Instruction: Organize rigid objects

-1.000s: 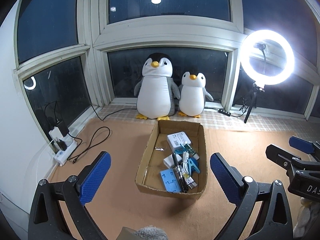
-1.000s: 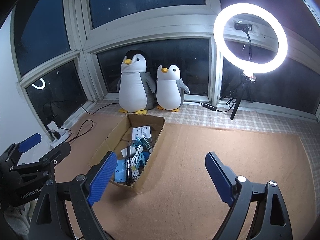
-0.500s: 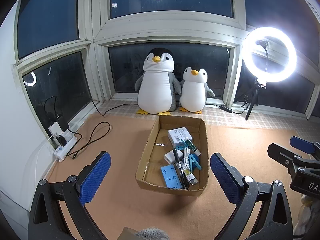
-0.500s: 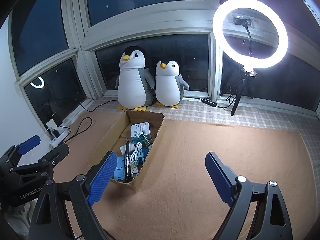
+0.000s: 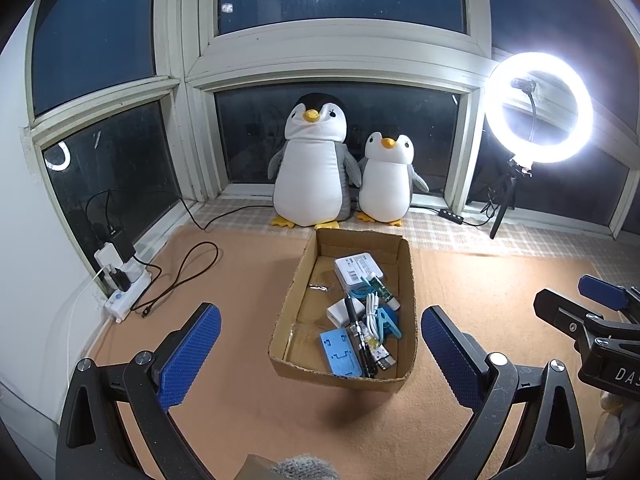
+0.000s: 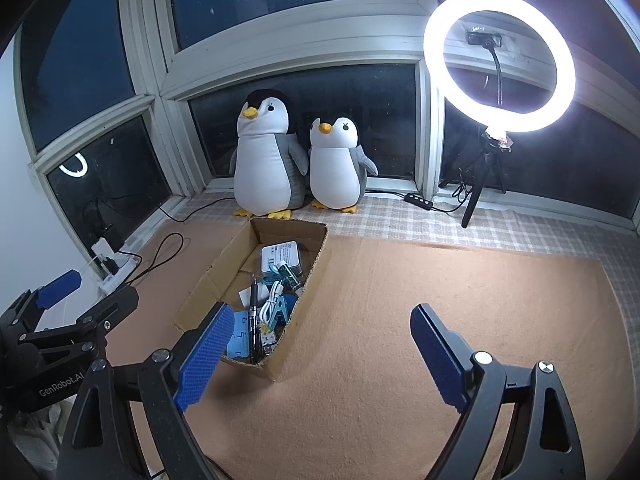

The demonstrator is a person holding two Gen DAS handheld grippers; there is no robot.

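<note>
Cardboard box (image 5: 406, 280) is sitting open-topped on the tan carpet (image 5: 248, 280), just in front of two plush penguins, one big penguin (image 5: 310, 168) and one small penguin (image 5: 386, 182), which are leaning side by side against the window. All the small rigid stuff is lying inside the box: one white labelled case (image 5: 357, 268) toward the far end, one white adapter (image 5: 338, 314), one black pen (image 5: 358, 332), one coiled white cable (image 5: 372, 312), one blue clip (image 5: 387, 321), one light blue flat plate (image 5: 340, 346) at the near end, plus a couple of tiny bits too small to make out.

Two grippers are showing, both gaping wide with nothing between the blue pads. The left gripper (image 5: 320, 352) is hovering over the near end of the box, while the right gripper (image 6: 320, 346) is hanging over bare carpet, with its left finger overlapping the near corner of the box in that view and hiding part of the blue plate.

One ring light (image 5: 538, 108) is glowing on a small tripod at the right of the sill, and its inline remote (image 5: 452, 215) is lying on the checked mat.

The left wrist view is giving a straight look down into the box. The right wrist view is seeing it at an angle, so the near wall is blocking some contents, but it is showing far more open carpet to the right. One white power strip (image 5: 128, 294) with plugs and a looping black cable (image 5: 188, 272) is sitting by the left wall.
</note>
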